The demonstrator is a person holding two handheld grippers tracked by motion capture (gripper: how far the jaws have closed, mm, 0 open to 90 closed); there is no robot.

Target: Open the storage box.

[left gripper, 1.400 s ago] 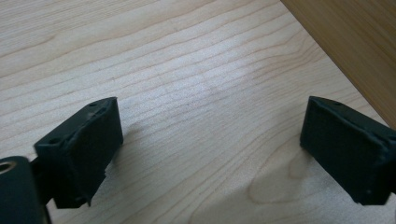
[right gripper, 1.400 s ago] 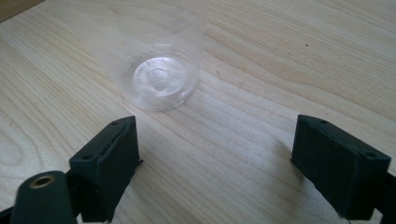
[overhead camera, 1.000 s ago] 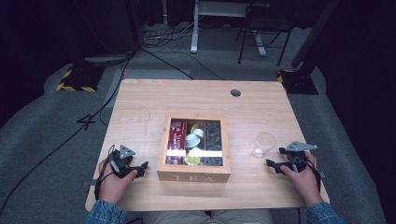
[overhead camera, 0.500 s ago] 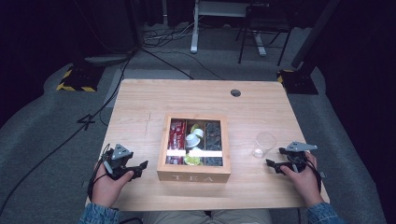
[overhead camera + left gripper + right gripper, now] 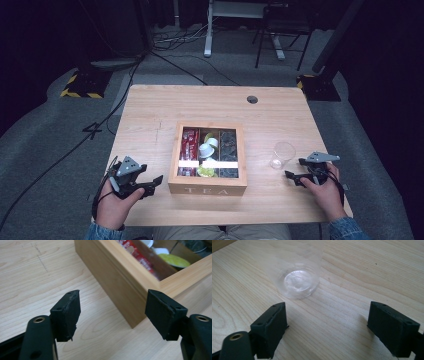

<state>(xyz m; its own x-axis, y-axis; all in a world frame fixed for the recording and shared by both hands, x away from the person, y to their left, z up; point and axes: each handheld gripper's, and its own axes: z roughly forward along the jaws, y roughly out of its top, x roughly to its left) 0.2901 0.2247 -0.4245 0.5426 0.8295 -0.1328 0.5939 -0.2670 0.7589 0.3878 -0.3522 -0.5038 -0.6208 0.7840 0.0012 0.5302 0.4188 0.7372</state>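
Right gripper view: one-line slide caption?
Right gripper, fingers open, faces an upright clear cup on the wooden table.

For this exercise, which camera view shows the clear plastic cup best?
The right gripper view: the clear plastic cup stands upright just ahead of the open right gripper, its round base sharp. The high view shows the cup small, right of the tea box. The left gripper view faces the box's corner instead.
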